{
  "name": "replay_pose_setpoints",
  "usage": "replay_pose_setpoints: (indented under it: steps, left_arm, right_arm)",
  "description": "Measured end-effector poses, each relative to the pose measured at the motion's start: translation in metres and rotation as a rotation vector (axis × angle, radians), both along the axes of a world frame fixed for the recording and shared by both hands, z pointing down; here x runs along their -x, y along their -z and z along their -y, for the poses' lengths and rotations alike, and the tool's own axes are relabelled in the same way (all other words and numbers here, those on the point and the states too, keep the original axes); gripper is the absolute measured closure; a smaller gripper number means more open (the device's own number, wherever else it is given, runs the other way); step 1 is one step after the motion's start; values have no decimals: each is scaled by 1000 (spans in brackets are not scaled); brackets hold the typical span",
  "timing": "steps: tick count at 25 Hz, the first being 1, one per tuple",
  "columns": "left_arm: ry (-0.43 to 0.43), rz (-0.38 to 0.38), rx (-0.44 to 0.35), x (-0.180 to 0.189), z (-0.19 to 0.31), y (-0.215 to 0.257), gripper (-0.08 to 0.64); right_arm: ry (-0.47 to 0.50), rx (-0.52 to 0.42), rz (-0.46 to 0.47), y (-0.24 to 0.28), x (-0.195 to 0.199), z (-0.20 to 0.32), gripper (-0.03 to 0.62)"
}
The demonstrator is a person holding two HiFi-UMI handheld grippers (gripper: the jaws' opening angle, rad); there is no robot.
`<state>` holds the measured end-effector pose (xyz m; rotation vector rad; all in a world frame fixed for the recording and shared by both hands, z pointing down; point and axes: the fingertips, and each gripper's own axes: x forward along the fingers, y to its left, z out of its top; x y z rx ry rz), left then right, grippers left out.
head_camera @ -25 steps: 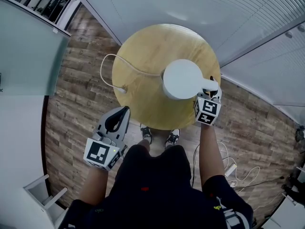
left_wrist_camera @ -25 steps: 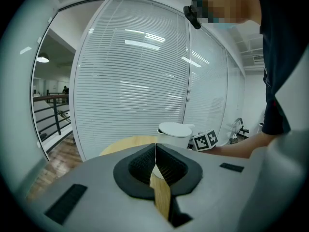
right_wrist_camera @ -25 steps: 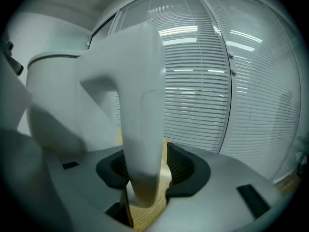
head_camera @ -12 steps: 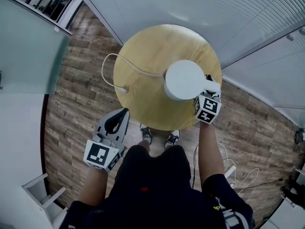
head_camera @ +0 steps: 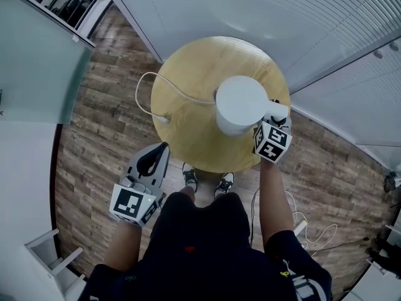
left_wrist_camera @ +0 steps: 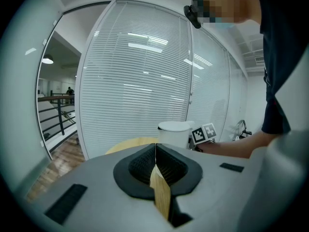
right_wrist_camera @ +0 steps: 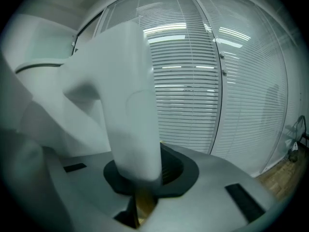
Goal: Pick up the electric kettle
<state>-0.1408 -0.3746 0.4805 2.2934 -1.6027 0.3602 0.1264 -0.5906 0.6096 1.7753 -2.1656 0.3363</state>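
Looking steeply down from the head view, we found the left gripper (head_camera: pixel 163 149) at lower left. It hung over the wooden floor (head_camera: pixel 100 105) just off the near edge of the round table (head_camera: pixel 188 130), well apart from the task's object. In its own view the left gripper (left_wrist_camera: pixel 155 149) had its jaws pressed together with nothing between them.

Moving rightward, a white cable (head_camera: pixel 156 80) looped across the table's left half toward the electric kettle (head_camera: pixel 241 102), a white cylinder over the right half of the tabletop. We could not tell whether its base touched the wood.

The kettle's handle (head_camera: pixel 277 110) stuck out on its right side, toward the table's edge. There the right gripper (head_camera: pixel 276 119) met it, pinching the handle between its jaws.

In the right gripper view the handle (right_wrist_camera: pixel 130 105) ran upright, leaning slightly, down into the right gripper (right_wrist_camera: pixel 142 178), with the kettle's body (right_wrist_camera: pixel 43 110) just left of it.

So the relation that mattered was plain — the kettle's weight sat left of the claw, off to one side of the grip, and the handle's long axis stood near vertical. We judged that a straight upward lift by the right hand, the nearer one, would suit, with a risk of the body swinging down and away.
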Motion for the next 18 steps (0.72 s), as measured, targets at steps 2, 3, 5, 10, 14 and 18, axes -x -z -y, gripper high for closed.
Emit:
replay_pose_setpoints:
  steps: [2,3,5,10,14,18]
  left_arm:
    - [-5,-5,-12,1,-1,3,537]
    - [-8,-7,-19,1,-1,5,537]
    - [-10,-14,-30,0,-2,10,537]
    - [-49,-36,-65,-12,-2,20,537]
    - [-81,-49,-89,-24,-2,34,537]
    - [-123,-61,-112,-42,-4,44,537]
  right_arm:
    - [-9,7,10,7,-3,-5,540]
    - [-12,7,12,12,-4,-8,540]
    - [-15,4,13,24,-8,-15,540]
    - [-20,-2,10,49,-22,-40,540]
    - [-16,-1,3,71,-34,-67,540]
    - [5,19,-2,91,-48,-99,540]
